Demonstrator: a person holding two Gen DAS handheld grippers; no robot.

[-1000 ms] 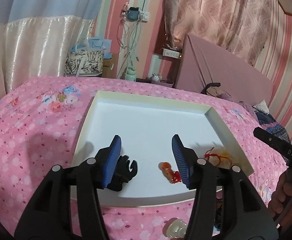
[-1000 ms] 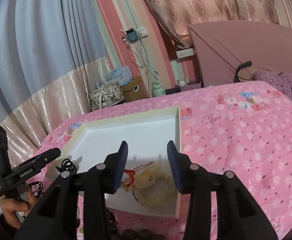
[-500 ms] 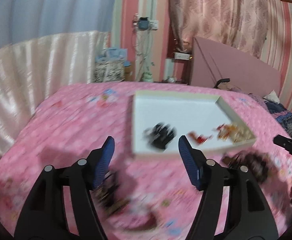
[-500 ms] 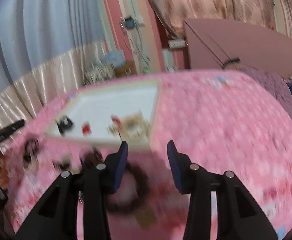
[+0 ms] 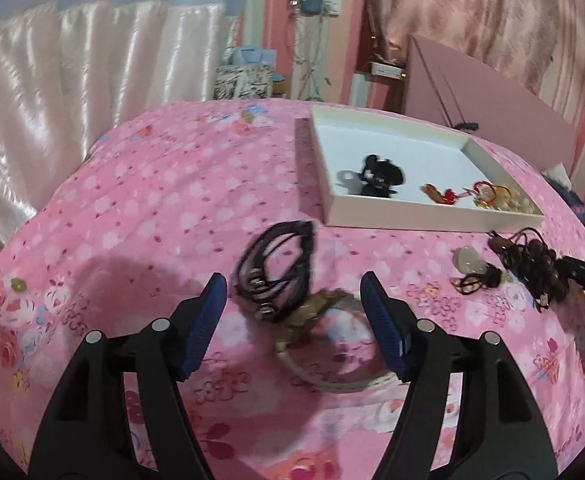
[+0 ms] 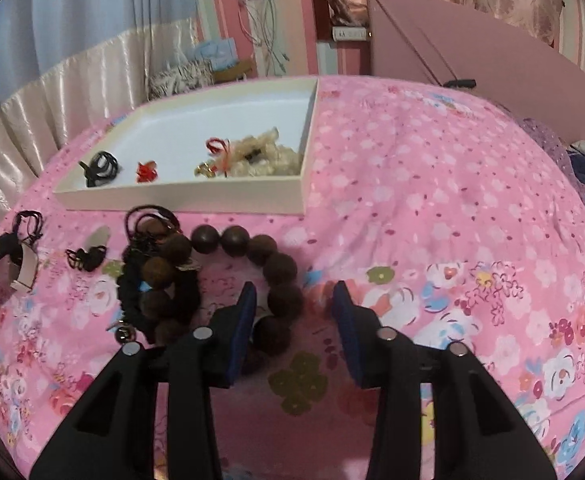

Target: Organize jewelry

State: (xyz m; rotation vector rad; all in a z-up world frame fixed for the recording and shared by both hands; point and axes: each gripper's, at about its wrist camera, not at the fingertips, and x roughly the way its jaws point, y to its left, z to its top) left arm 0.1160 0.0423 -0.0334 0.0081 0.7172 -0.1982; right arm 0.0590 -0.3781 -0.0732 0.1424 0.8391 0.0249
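A white tray (image 5: 372, 215) lies on the pink bed and holds a black piece (image 5: 380, 175), a red charm (image 5: 442, 194) and a pale bead bundle (image 6: 260, 156). My left gripper (image 5: 292, 300) is open and empty over a black cord bracelet (image 5: 280, 268) and a pale bangle (image 5: 332, 364). My right gripper (image 6: 294, 300) is open and empty, its fingers either side of a big brown bead bracelet (image 6: 280, 268) on the cover. The tray also shows in the right wrist view (image 6: 180, 200).
More loose pieces lie on the flowered bedspread (image 6: 432, 200): a dark bead tangle (image 5: 528, 264), a small black cord (image 6: 86, 258) and a pale stone (image 5: 468, 260). Curtains (image 5: 52, 80) and a pink headboard (image 6: 472, 60) stand behind the bed.
Both grippers have pulled back from over the tray toward the near side of the bed. They now hang over the loose jewelry on the cover. Both stay open.
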